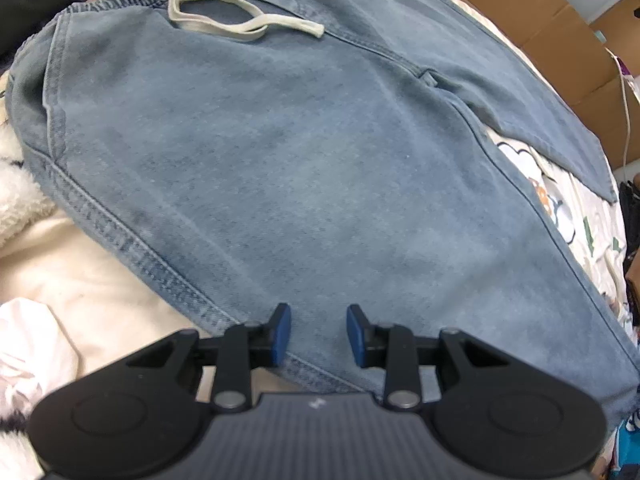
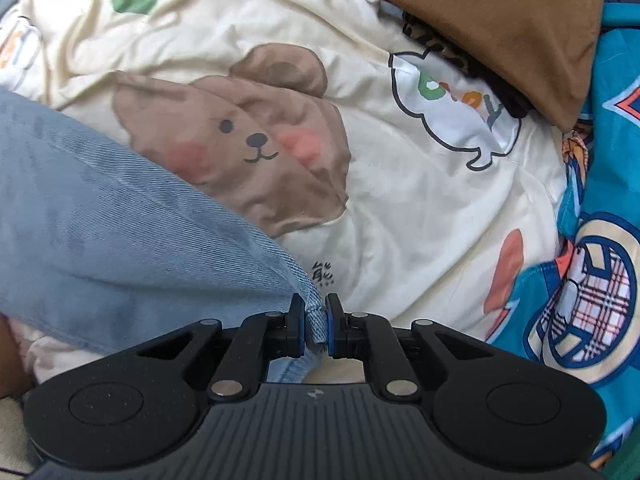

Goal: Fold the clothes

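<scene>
Left wrist view: a pair of light blue denim trousers (image 1: 300,152) with an elasticated waistband and a cream drawstring (image 1: 240,24) lies spread flat over a cream printed bedsheet (image 1: 560,184). The left gripper (image 1: 318,334) points down at the denim near a stitched hem; its blue-padded jaws stand apart, with nothing clamped between them. Brown cardboard boxes (image 1: 532,4) lie beyond the far edge.

Right wrist view: the right gripper (image 2: 315,326) has its jaws clamped on a hem corner of the trousers (image 2: 120,216), lifting that fabric above the bedsheet (image 2: 400,200) with its brown bear print (image 2: 240,140). A brown cloth (image 2: 500,20) and a teal patterned fabric (image 2: 600,240) lie at the right.
</scene>
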Available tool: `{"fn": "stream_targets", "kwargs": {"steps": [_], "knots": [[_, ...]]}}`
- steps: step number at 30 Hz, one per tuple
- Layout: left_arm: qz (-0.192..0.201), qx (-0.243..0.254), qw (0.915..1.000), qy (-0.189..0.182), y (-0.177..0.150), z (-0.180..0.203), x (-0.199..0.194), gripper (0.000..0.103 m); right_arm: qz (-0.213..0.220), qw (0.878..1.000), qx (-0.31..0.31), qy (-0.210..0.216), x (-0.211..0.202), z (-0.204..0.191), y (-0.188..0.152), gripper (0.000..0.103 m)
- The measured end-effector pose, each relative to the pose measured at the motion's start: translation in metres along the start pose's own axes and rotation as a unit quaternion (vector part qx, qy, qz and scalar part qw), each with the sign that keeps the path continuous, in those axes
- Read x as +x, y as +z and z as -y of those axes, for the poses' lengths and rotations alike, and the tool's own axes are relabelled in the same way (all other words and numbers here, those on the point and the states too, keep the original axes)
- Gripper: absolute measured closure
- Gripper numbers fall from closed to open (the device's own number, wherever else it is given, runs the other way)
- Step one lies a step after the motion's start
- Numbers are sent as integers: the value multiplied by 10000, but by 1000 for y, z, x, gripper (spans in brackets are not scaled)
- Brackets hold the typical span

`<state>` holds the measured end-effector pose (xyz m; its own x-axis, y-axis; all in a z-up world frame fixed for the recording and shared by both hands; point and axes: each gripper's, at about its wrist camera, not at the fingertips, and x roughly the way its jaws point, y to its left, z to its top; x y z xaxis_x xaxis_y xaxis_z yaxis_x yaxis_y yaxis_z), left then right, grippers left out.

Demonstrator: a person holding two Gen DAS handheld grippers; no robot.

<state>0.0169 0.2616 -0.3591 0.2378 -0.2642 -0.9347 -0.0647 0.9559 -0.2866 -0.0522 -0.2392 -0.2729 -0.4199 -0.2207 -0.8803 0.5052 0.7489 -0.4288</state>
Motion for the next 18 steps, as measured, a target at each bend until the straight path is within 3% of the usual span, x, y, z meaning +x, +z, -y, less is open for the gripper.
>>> {"fn": "stream_targets", "kwargs": {"steps": [9,18], "knots": [[585,-234,9979,139,7,-7,-24,68,9,9995,244,-218,69,-1,12,94],[791,-568,9939,510,11,-26,-28,68,51,9989,258,-394,78,-4,14,91]]}}
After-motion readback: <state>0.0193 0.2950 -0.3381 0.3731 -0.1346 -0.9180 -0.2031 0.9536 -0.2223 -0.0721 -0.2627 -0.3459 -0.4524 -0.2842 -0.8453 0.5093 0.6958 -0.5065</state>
